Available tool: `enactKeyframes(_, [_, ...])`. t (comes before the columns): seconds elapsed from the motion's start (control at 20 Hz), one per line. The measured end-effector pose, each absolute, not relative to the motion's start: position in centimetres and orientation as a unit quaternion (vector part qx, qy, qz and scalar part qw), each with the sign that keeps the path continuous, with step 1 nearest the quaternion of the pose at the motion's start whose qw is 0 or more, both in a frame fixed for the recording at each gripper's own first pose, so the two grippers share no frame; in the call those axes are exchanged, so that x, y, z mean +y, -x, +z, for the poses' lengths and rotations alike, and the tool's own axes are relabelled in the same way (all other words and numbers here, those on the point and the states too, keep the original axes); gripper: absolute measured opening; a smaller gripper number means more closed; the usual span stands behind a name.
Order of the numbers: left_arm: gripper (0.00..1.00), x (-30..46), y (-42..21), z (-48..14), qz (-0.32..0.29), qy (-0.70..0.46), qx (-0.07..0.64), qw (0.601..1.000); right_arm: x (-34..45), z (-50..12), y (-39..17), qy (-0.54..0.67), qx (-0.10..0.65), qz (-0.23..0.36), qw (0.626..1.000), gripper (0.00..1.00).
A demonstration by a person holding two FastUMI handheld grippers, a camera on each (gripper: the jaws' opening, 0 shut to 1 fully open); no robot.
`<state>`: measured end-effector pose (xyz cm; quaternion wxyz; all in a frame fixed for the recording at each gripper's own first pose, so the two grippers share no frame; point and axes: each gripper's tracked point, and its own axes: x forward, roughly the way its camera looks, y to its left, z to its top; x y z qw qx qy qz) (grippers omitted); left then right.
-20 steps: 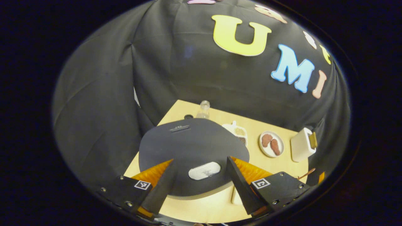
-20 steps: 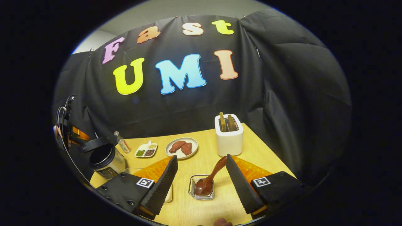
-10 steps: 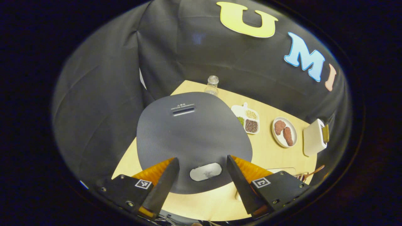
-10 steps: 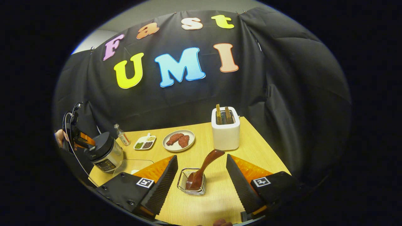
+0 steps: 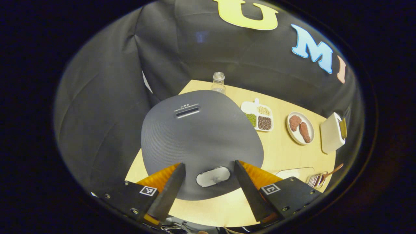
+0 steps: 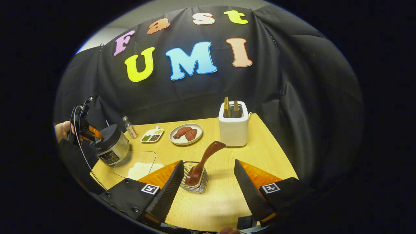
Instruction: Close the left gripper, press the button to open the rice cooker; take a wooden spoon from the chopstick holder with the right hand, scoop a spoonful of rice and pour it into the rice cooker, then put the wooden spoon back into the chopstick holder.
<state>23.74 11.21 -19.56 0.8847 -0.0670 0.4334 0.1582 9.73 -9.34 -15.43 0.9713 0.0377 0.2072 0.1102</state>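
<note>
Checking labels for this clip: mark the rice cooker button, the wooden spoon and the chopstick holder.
rice cooker button (image 5: 213, 176), left gripper view, its pale face.
wooden spoon (image 6: 208, 154), right gripper view, mid-handle.
chopstick holder (image 6: 198, 186), right gripper view, front wire wall.

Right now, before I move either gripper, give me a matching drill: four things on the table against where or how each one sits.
Things:
1. wooden spoon
2. rice cooker
3. toaster
4. left gripper

States:
A. open, above the lid button
B. bread slices standing in its slots
C. leaning in the wire chopstick holder
D. lid down

Pairs: 1-C, 2-D, 3-B, 4-A
</note>
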Motion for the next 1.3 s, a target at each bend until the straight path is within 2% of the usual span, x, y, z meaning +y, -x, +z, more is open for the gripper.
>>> enactKeyframes(0.3, [1.00,10.1,-21.8,-19.2,0.176,0.051,0.385,0.905,-8.2,-13.4,-7.3,-0.047,0.190,0.091,0.976,0.98])
enactKeyframes(0.6, [0.96,5.3,-14.4,-15.8,0.098,0.022,0.296,0.950,-7.5,-7.4,-5.4,0.024,0.119,0.075,0.990,0.98])
enactKeyframes(0.8, [0.96,3.0,-8.1,-7.1,0.063,-0.020,0.171,0.983,-5.4,-3.9,-3.5,0.039,0.070,0.068,0.994,0.98])
enactKeyframes(0.85, [0.93,2.6,-6.6,-4.2,0.055,-0.033,0.135,0.989,-4.9,-2.8,-3.0,0.035,0.054,0.068,0.996,0.98])
enactKeyframes(0.9, [0.99,2.4,-5.0,-1.3,0.051,-0.044,0.105,0.992,-4.3,-1.7,-2.5,0.027,0.037,0.068,0.997,0.98])
enactKeyframes(0.95, [0.99,2.3,-3.6,1.3,0.044,-0.048,0.078,0.995,-3.7,-0.9,-2.0,0.019,0.022,0.069,0.997,0.98])
enactKeyframes(1.2, [0.99,1.6,3.2,10.1,0.034,-0.004,-0.022,0.999,-2.5,2.0,0.6,0.006,-0.020,0.069,0.997,0.99])
enactKeyframes(1.25, [0.99,1.7,4.6,11.0,0.035,-0.002,-0.036,0.999,-2.5,2.2,1.1,-0.004,-0.023,0.067,0.997,0.94])
enactKeyframes(1.3, [0.95,2.1,5.9,11.7,0.038,-0.005,-0.048,0.998,-2.6,2.3,1.5,-0.013,-0.023,0.066,0.997,0.98])
